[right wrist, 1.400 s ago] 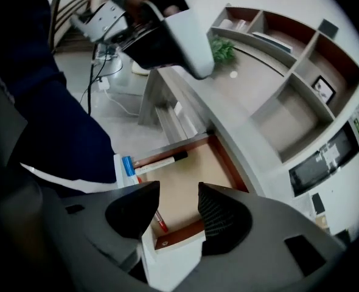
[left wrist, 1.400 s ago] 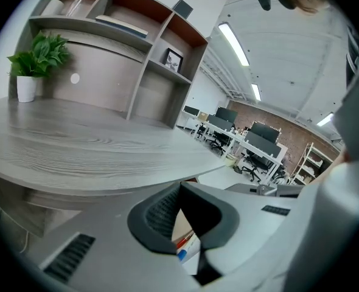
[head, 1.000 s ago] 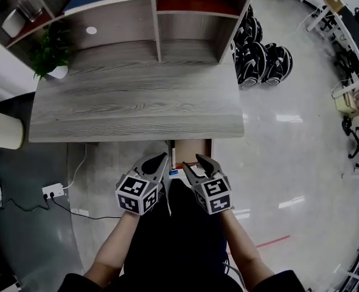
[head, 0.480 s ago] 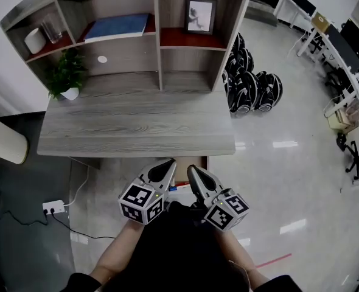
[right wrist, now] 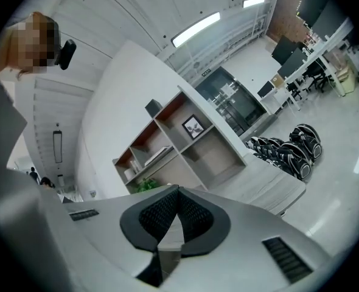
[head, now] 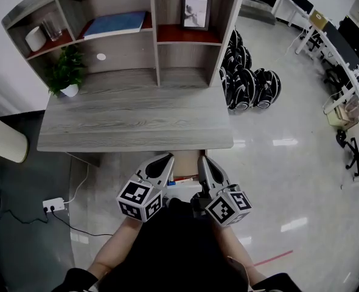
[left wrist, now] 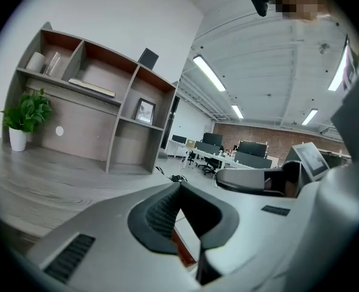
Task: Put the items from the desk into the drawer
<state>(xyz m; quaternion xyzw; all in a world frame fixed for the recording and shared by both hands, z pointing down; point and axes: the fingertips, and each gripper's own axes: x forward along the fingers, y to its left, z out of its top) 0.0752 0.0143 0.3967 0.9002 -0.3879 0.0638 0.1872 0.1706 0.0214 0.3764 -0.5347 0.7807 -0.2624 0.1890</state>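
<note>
The grey wooden desk has a bare top apart from a potted plant at its back left. Just under its front edge, a strip of the brown drawer shows between my two grippers. My left gripper and right gripper hang side by side in front of the desk, both pointing at it. Both are shut, and nothing is between the jaws in the left gripper view or the right gripper view. What lies inside the drawer is mostly hidden.
The hutch on the desk holds a blue book, a picture frame, a white cup and a glass. Black round objects lie on the floor to the right. A power strip sits on the floor at the left.
The head view has tilted up, and the whole hutch now shows. Both grippers stay shut in front of the drawer. The right one has shifted slightly to the right.
</note>
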